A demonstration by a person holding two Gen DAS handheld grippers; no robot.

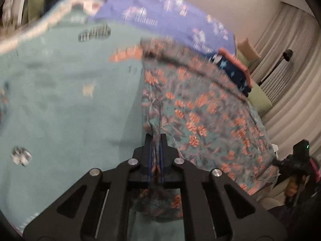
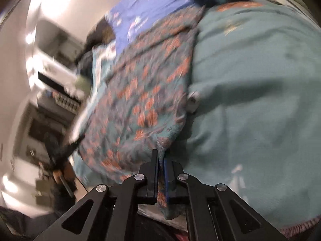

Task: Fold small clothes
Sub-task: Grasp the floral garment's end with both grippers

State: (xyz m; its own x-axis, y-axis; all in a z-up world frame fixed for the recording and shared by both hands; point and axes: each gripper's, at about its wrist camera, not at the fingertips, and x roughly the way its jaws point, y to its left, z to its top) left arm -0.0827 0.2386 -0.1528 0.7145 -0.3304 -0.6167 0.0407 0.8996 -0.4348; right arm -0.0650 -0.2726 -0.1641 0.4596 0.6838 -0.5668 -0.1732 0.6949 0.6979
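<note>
Flowered garment [image 1: 200,116], teal with orange blossoms, is pinched at two places by the two tongs and lies spread over a pale teal blanket [image 1: 70,100]; the left tongs [image 1: 157,138] are closed tight on a bunched fold of its edge, the cloth running down between the fingers toward the camera; in the right wrist view the right tongs [image 2: 161,156] are likewise clamped on a corner of the same garment [image 2: 140,100], a strip of the fabric showing in the narrow slit between the fingers; both views are blurred; beyond the left tongs the garment stretches away to the right, its far hem lying against a blue sheet [image 1: 160,16] printed with white shapes; the blanket, dotted with small animal and cloud figures, fills the left side of that view; past the garment's far corner sits a dark blue piece of cloth with light stars [image 1: 232,70], edged in pink; farther off stand a black lamp [image 1: 280,60] and pale curtains [image 1: 291,80]; at the right edge of the left view the other black handheld rig [image 1: 299,160] shows; the right view's far left holds blurred shelves [image 2: 56,92].
</note>
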